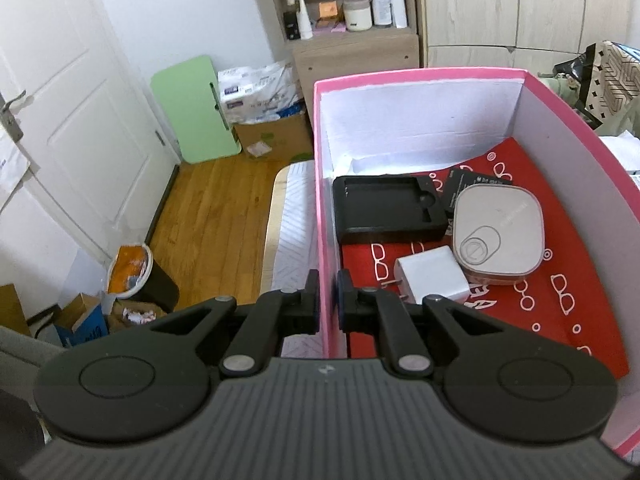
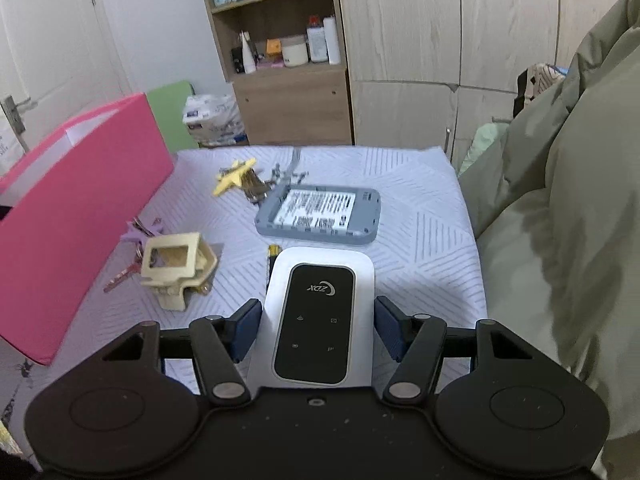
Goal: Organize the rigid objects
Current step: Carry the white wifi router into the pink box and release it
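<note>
**Router held, box wall pinched**

Your right gripper (image 2: 316,328) grasps the white "ZDX" pocket router (image 2: 316,320) above the bedspread (image 2: 420,208). Your left gripper (image 1: 329,300) clamps the pink box (image 1: 326,200) wall; white charger (image 1: 432,278) lies inside.

the box (image 1: 420,76) is looking like matt pink card with white inside, its red liner (image 1: 560,240) smooth paper. the router (image 2: 320,320) is showing glossy white and black plastic. the keys (image 2: 120,278) are gleaming as metal on quilted cloth (image 2: 420,220).
</note>
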Demonstrator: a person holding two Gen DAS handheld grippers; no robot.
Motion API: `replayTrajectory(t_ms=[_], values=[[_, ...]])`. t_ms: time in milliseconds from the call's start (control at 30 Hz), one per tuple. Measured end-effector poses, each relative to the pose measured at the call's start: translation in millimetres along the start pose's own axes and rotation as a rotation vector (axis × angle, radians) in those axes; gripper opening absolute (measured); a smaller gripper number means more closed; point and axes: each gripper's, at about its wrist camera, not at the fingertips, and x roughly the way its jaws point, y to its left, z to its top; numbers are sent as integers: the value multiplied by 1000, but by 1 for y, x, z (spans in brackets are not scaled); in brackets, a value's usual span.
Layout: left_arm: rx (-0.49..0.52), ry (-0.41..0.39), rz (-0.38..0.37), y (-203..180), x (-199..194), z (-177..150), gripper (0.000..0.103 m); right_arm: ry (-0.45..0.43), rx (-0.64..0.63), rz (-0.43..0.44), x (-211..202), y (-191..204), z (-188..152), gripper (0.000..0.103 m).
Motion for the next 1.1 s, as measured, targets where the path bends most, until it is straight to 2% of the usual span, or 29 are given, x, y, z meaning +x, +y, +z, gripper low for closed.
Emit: replayTrajectory(t_ms=[133, 300, 467, 700, 800, 933, 1100], values=[[32, 22, 12, -4, 3, 2, 9, -35, -98, 19, -13, 5, 16, 67], [45, 25, 15, -6, 4, 2, 9, -83, -168, 87, -24, 14, 43, 67], [77, 54, 22, -10, 7, 4, 9, -156, -198, 198, -26, 34, 73, 67], [40, 56, 6, -5, 7, 3, 9, -205, -279, 347, -29, 74, 112, 67], [70, 69, 8, -7, 8, 4, 9, -217, -319, 395, -27, 91, 122, 67], [111, 70, 12, -12, 8, 4, 9, -197, -406, 385, -15, 126, 135, 67], [60, 66, -38, -3, 8, 4, 9, -108, -563, 416, 23, 174, 147, 67]])
